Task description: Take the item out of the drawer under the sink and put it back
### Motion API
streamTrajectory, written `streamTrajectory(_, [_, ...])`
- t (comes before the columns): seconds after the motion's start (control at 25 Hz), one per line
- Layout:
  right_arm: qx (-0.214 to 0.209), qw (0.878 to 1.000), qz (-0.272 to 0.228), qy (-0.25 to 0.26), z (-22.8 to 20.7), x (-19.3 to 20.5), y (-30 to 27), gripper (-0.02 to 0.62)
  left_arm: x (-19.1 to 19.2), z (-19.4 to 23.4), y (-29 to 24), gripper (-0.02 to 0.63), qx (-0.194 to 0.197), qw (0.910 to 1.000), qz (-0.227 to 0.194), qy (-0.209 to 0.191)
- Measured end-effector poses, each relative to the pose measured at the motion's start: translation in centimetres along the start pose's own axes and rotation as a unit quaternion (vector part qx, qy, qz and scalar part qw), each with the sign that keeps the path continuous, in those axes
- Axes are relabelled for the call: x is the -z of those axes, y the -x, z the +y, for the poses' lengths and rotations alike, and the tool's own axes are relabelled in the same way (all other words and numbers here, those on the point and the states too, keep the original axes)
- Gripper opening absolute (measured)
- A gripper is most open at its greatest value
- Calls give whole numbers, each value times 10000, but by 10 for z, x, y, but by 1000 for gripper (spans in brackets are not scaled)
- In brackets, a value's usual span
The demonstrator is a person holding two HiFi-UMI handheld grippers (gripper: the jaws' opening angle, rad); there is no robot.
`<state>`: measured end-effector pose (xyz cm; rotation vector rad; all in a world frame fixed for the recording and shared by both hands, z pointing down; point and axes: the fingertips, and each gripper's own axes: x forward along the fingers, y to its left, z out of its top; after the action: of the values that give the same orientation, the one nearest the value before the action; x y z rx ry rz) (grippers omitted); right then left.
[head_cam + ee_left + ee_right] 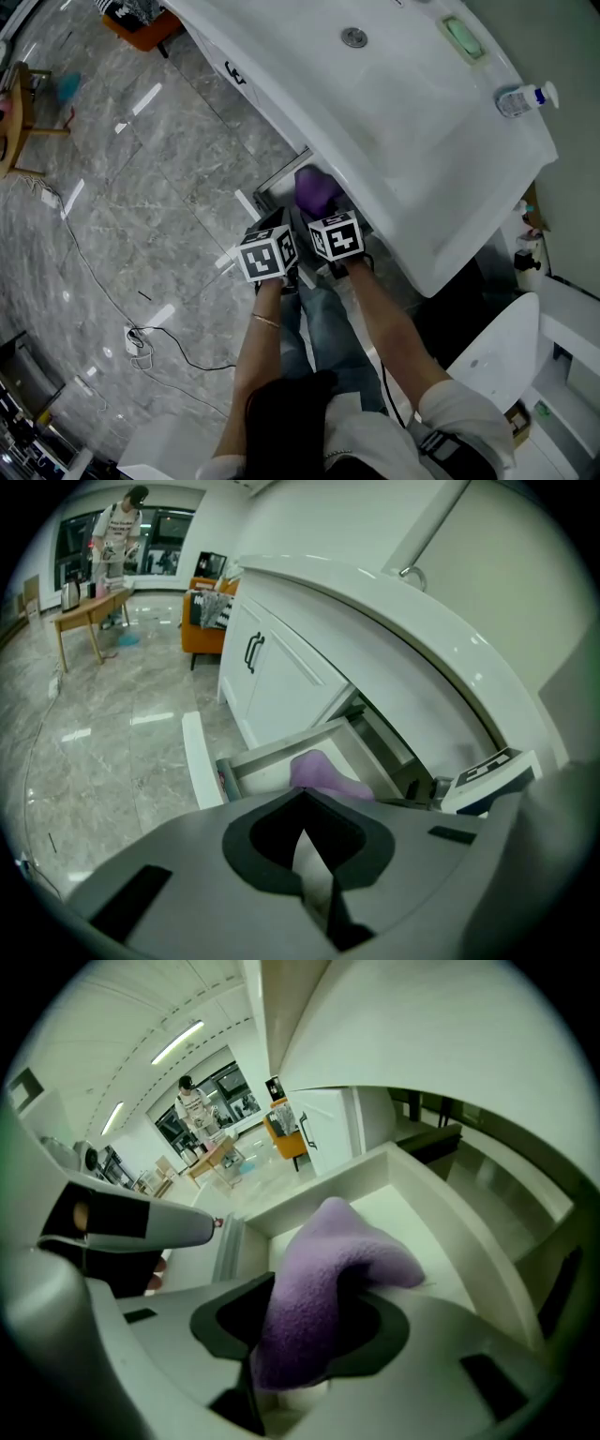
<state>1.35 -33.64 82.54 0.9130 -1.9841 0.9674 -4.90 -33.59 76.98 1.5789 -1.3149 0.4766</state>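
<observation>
Purple cloth (328, 1260) slack between parted jaws of right tool (300, 1330), lower end hidden; left tool (304, 808) closed, empty

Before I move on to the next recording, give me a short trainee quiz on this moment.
1. What stands between the jaws of the right hand-held gripper?
2. True or false: the drawer under the sink is pushed shut.
3. The bottle is: A in the drawer, B on the sink, C on the floor.

Key
1. The purple cloth, over the open drawer.
2. False: it is pulled out.
3. B
</observation>
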Motion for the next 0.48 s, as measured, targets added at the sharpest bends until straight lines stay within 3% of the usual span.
streamTrajectory(0.12, [17, 10000, 23, 23, 2, 3, 5, 218, 5, -4, -2, 5, 45, 9999, 26, -92])
streamTrajectory(0.48, [53, 9996, -139, -219, 5, -2, 13, 278, 5, -1, 2, 5, -4, 10000, 13, -6])
